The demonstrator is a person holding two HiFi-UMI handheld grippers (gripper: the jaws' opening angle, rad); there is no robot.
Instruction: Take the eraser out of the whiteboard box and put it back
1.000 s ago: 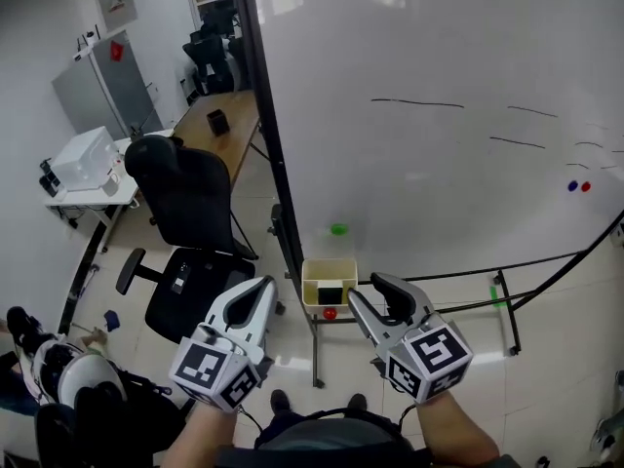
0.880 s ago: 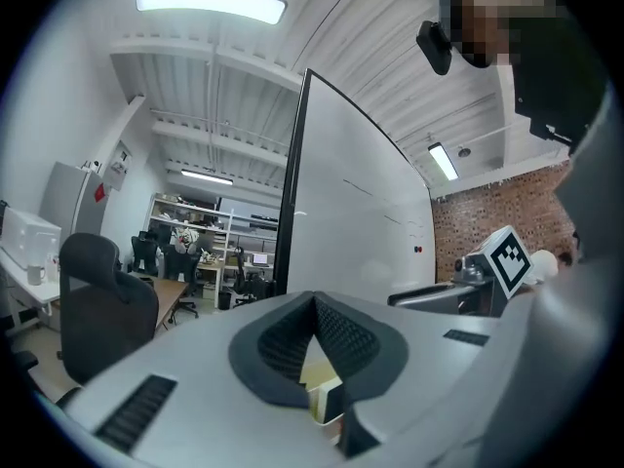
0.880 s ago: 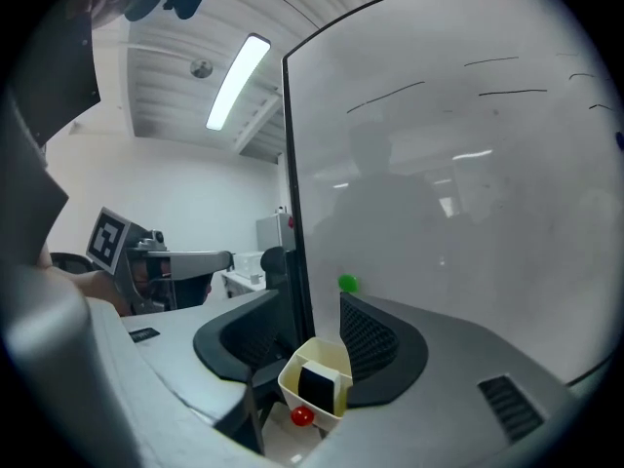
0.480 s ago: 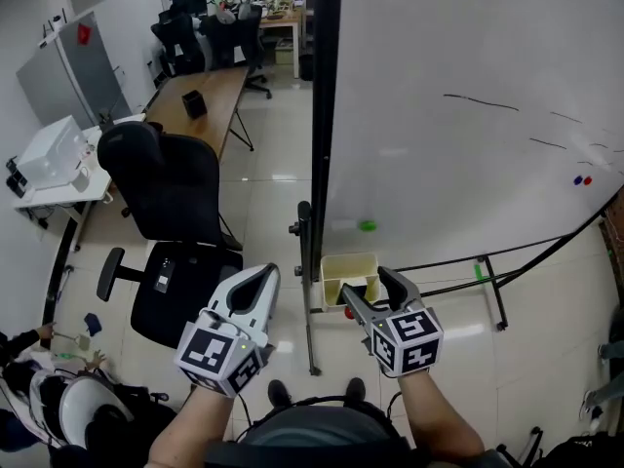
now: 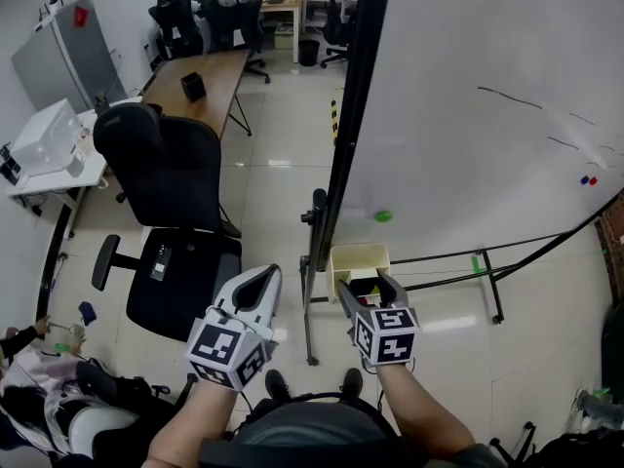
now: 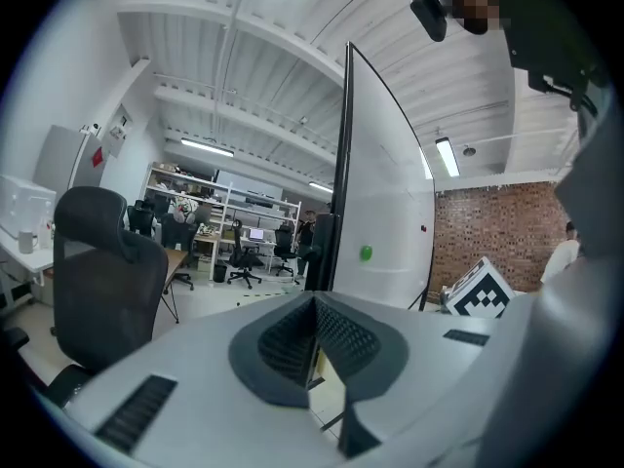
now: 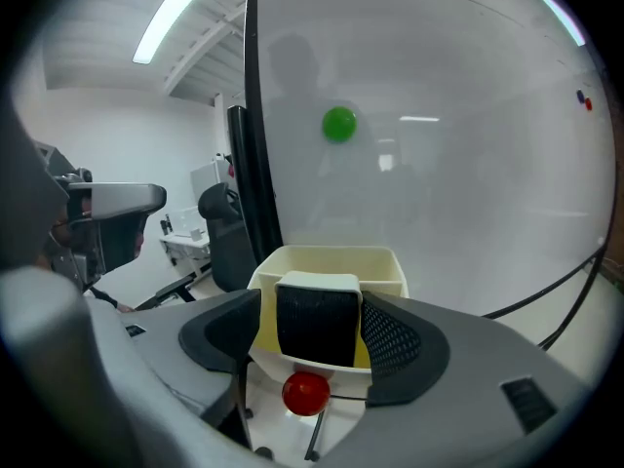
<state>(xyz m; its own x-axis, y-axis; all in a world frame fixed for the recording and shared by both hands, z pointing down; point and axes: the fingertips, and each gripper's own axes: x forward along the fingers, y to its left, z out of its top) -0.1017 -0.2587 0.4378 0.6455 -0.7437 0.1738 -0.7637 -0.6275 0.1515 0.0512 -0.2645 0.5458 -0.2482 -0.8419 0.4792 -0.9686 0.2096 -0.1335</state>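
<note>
The black felt eraser with a pale top (image 7: pixel 314 322) stood upright inside the cream plastic box (image 7: pixel 331 254), close to its front wall. The box hung at the lower corner of the big whiteboard (image 5: pixel 487 144), just beside the dark post of its frame. The right gripper (image 5: pixel 369 287) was at the box and its jaws had just been opening. They stood wide, one on each side of the eraser, with a gap at the left pad, so nothing was gripped. A small red ball (image 7: pixel 305 394) sat on the front of the box, and a green round magnet (image 7: pixel 339 124) on the board above. The left gripper (image 5: pixel 258 279) was left of the box, jaws closed together and empty.
</note>
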